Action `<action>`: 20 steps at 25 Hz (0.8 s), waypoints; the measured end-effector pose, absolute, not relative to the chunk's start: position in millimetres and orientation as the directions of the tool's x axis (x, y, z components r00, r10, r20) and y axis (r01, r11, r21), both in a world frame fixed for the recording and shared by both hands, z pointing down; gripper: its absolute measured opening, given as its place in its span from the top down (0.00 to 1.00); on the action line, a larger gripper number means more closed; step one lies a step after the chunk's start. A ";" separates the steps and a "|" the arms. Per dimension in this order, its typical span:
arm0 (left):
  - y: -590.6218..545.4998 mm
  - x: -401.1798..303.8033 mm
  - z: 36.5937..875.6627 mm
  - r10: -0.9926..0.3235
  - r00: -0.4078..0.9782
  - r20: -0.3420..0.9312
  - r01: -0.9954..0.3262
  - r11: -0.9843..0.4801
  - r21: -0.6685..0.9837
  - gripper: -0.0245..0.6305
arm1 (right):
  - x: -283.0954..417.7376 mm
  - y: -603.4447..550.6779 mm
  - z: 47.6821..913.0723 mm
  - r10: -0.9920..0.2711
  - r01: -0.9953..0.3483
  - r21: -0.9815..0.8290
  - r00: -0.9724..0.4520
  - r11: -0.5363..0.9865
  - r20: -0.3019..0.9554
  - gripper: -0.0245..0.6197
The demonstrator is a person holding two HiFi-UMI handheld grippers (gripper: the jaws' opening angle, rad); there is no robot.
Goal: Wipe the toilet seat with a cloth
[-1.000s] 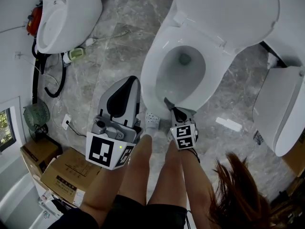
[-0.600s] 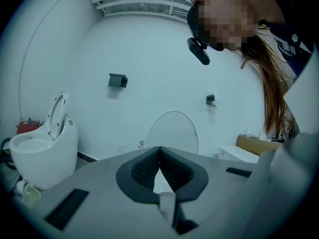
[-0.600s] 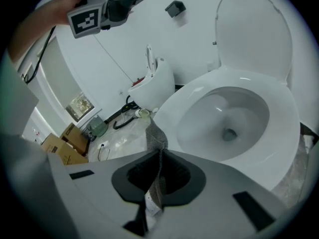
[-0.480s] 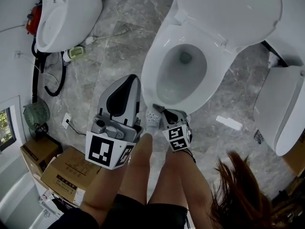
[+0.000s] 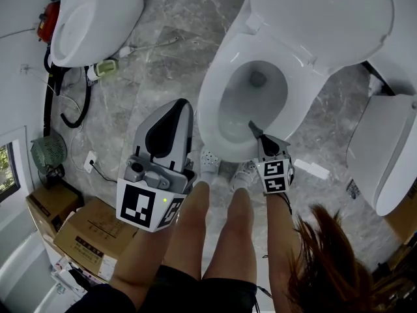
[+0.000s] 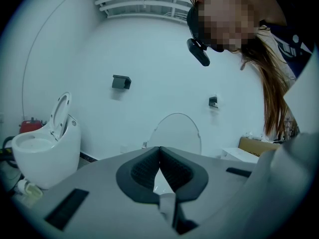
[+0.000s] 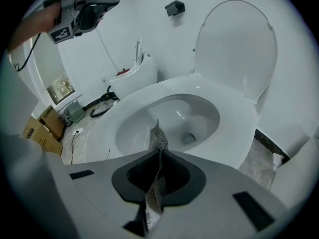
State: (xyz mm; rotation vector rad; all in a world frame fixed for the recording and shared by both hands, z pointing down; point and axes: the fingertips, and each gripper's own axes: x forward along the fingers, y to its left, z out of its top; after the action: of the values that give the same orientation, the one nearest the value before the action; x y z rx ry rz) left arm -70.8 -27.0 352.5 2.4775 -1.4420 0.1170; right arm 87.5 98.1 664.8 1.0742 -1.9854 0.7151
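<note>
Floor (image 5: pixel 163 57) is seen as grey marbled tile; walls (image 6: pixel 149 59) are plain white. A toilet is stood in the middle, lid (image 5: pixel 319 12) raised, seat (image 5: pixel 210 103) down around the bowl (image 5: pixel 251 100). A second toilet (image 5: pixel 98 18) is placed at the upper left, well apart, with a black cable (image 5: pixel 78 113) and a small fan (image 5: pixel 47 156) beside it on the floor. Cardboard boxes (image 5: pixel 85 230) are stacked at the lower left. The cloth (image 7: pixel 158 139), a thin grey mesh strip, is clamped in the right hand-held gripper (image 7: pixel 159 152), its tip poking out past the jaws. That gripper is held at the front right of the seat, pointed toward the bowl. Whether the cloth is touching the seat cannot be told. The left hand-held gripper (image 6: pixel 159 151) is clenched with nothing between its jaws, held up beside the seat's left side, clear of it, and aimed at the wall. The person's bare legs and white shoes (image 5: pixel 210 158) are seen just in front of the toilet. A white fixture (image 5: pixel 384 149) at the right is cut off by the frame edge and cannot be identified. Most of the cloth is hidden inside the jaws. Print on the boxes is too small to be read.
</note>
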 end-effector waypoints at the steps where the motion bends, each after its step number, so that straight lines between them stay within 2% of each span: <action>1: -27.1 -73.2 352.4 -0.843 0.498 0.204 -0.865 -0.464 0.194 0.94 | 89.2 97.3 664.8 -0.440 -0.868 -0.116 -0.354 0.483 0.825 0.90; 9: -28.0 -95.1 345.9 -0.859 0.476 0.190 -0.875 -0.441 0.202 0.94 | 71.4 110.0 659.7 -0.450 -0.900 -0.156 -0.347 0.407 0.823 0.91; 20: -24.8 -106.1 340.7 -0.859 0.479 0.179 -0.873 -0.446 0.194 0.94 | -32.7 146.0 654.0 -0.355 -0.789 -0.287 -0.526 0.544 0.773 0.91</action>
State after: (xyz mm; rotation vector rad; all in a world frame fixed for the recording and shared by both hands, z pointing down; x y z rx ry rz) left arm -106.1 -24.8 340.7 2.4688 -1.4802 0.0786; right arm -32.7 146.0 654.0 0.9184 -2.1170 0.8417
